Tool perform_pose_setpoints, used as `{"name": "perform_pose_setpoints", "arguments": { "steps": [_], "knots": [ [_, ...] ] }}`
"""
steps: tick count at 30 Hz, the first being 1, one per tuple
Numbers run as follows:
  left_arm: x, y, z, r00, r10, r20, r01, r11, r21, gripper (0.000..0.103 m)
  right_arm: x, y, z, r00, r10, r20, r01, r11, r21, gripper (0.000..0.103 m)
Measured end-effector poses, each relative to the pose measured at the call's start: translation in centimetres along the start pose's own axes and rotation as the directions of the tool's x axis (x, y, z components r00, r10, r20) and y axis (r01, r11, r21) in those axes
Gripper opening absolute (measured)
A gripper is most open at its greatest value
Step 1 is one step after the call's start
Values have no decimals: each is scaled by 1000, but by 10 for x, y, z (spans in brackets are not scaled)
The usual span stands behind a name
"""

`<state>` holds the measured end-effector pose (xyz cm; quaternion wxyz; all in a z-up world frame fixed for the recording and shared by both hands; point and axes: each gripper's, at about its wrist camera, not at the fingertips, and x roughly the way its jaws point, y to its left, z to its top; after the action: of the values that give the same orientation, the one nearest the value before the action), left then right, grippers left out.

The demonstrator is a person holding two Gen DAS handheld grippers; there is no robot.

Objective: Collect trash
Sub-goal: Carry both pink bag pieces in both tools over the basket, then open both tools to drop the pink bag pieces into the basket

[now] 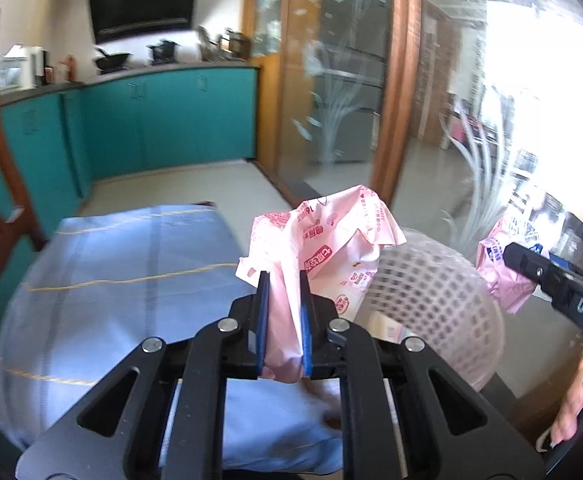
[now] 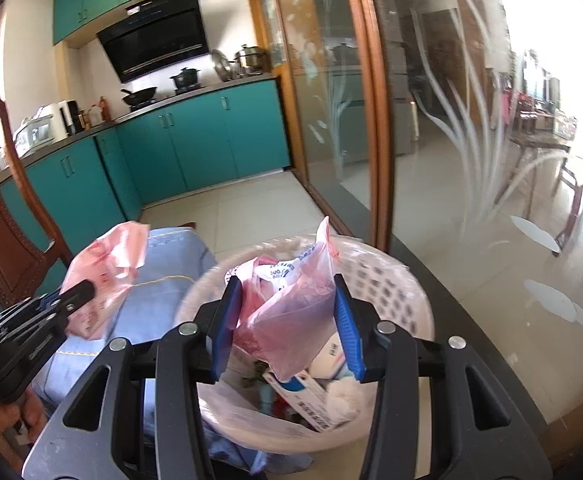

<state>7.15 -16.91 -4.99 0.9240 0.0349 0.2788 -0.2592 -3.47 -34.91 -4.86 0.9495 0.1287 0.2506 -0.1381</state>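
Note:
My left gripper (image 1: 284,280) is shut on a crumpled pink-and-white wrapper (image 1: 331,240), held above the edge of a blue cloth beside a pale mesh trash basket (image 1: 423,300). In the right wrist view the left gripper (image 2: 83,290) and its wrapper (image 2: 107,264) appear at the left. My right gripper (image 2: 286,286) is shut on a pink plastic bag (image 2: 291,308), held over the trash basket (image 2: 391,264), which holds paper and packaging. The left wrist view shows the right gripper (image 1: 511,256) with its pink bag (image 1: 499,276) at the far right.
The blue cloth (image 2: 171,264) covers the table to the left of the basket. A carved wooden chair (image 2: 3,220) stands at the left. Teal kitchen cabinets (image 2: 211,140) line the back. A glass sliding door (image 2: 451,140) with a wooden frame runs along the right. A hand (image 1: 571,400) shows low right.

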Motion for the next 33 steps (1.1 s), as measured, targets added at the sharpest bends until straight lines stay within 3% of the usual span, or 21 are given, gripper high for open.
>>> {"name": "perform_pose_setpoints", "arguments": {
  "steps": [5,12,14,16,19,26,28,30,33],
  "knots": [
    [30,-34,8,998,-55,-43,57,998,41,14,-1,-21,-5,999,-33,-4,33,999,33,45],
    [48,-80,9,996,-63,-65,71,990,122,15,3,-37,-7,998,-62,-13,63,997,53,45],
    [55,-87,7,994,-70,-88,81,988,128,20,5,-43,-10,997,-75,-20,76,995,61,45],
    [59,-90,4,993,-60,-97,72,989,132,35,7,-47,-9,997,-74,-29,76,995,70,45],
    [57,-85,2,995,-39,-90,50,991,122,53,11,-47,-10,997,-71,-40,74,995,67,45],
    [41,-40,1,994,65,-89,-63,998,31,60,25,-30,-5,998,-20,-61,23,999,36,46],
    [32,-25,-2,993,86,-82,-87,996,-12,67,30,-21,-3,997,3,-77,-1,1000,26,47],
    [15,-7,-8,991,116,-66,-120,991,-62,71,34,-13,-4,996,21,-92,-20,1000,13,50],
    [-5,7,-11,986,162,-37,-165,983,-81,82,40,-1,-6,992,15,-125,-16,1000,-10,71]
  ]
}}
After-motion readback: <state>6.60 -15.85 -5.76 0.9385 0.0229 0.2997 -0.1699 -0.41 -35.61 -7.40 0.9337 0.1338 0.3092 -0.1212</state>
